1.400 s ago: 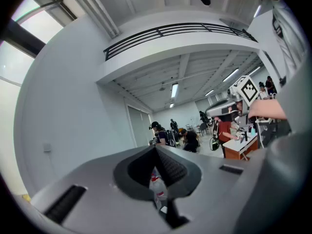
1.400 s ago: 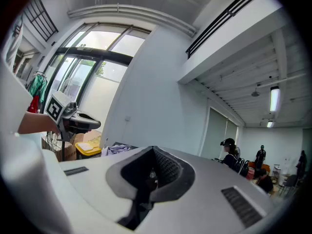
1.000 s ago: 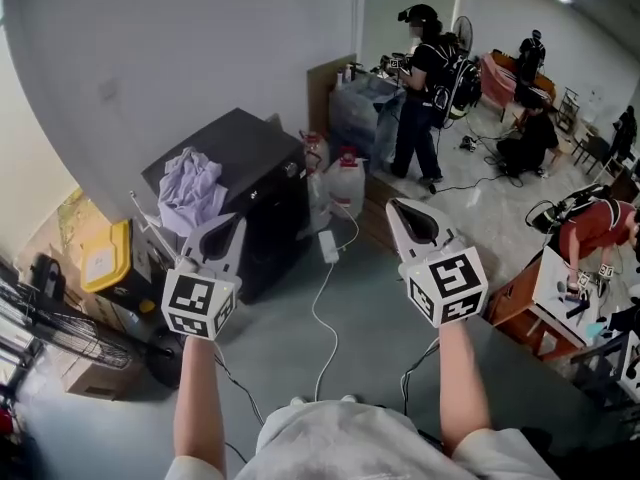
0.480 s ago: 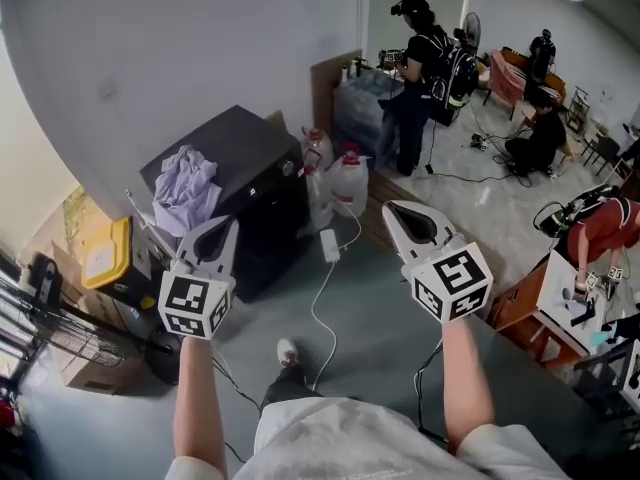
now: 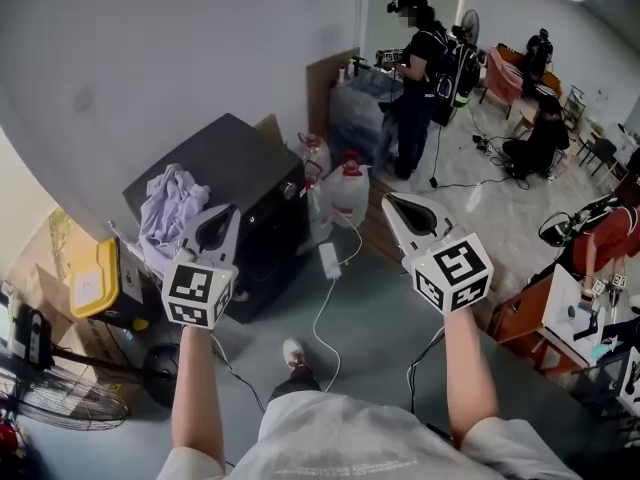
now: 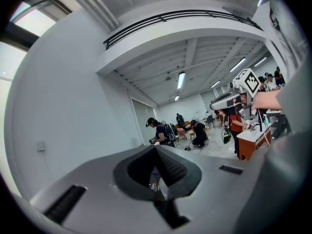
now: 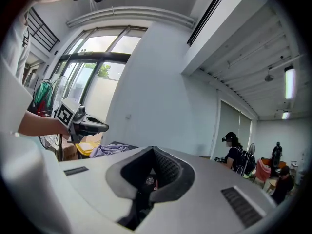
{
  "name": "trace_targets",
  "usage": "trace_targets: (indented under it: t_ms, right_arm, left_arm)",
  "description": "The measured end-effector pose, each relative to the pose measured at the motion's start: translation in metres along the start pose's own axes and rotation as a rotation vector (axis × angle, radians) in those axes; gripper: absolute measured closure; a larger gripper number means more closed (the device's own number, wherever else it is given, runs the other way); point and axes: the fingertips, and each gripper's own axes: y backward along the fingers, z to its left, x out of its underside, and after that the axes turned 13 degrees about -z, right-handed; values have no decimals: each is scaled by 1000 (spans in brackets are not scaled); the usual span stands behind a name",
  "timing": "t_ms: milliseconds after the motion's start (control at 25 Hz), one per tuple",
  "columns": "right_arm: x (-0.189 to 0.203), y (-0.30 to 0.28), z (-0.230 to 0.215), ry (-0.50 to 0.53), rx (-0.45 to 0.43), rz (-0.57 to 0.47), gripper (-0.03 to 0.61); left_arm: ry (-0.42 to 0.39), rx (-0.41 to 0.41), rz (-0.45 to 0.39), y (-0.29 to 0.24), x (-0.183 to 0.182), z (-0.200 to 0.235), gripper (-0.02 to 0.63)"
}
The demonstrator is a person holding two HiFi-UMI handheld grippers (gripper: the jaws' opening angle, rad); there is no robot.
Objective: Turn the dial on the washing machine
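Observation:
The black washing machine (image 5: 240, 173) stands against the wall at the left of the head view, with a lavender cloth (image 5: 165, 213) piled on its top. Its dial is too small to make out. My left gripper (image 5: 222, 211) is held in the air in front of the machine's near corner, jaws shut, nothing in them. My right gripper (image 5: 390, 200) hovers to the right of the machine above the floor, also shut and empty. In the left gripper view the left gripper (image 6: 156, 149) has its pads together. In the right gripper view the right gripper (image 7: 152, 150) looks the same.
Two water jugs (image 5: 347, 190) stand by the machine's right side. A white power strip (image 5: 329, 260) and cable lie on the floor. A yellow-lidded box (image 5: 95, 280) and a fan (image 5: 50, 393) are at the left. People (image 5: 415, 78) work at the back; a wooden table (image 5: 520, 313) stands at the right.
The view has drawn slightly closer to the machine and a shoe has come into sight below. Both grippers have stayed shut and kept their height.

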Motion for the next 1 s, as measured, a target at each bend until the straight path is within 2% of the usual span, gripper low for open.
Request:
trace_targets:
  t_ms: [280, 560, 800, 840, 920, 1000]
  right_arm:
    - [26, -105, -29, 28, 53, 47, 565]
    - [67, -175, -30, 43, 64, 100, 565]
    - [129, -207, -23, 5, -13, 201, 563]
    - [139, -213, -23, -9, -32, 215, 548]
    - [163, -227, -22, -34, -67, 241, 438]
    - [184, -241, -20, -51, -99, 260, 420]
  left_arm:
    - [1, 34, 11, -74, 38, 70, 600]
    - [57, 42, 39, -102, 84, 106, 600]
    - [101, 29, 100, -114, 123, 111, 600]
    - [105, 24, 113, -116, 129, 111, 600]
    - [117, 5, 143, -118, 142, 113, 600]
    - [134, -25, 173, -117, 154, 117, 600]
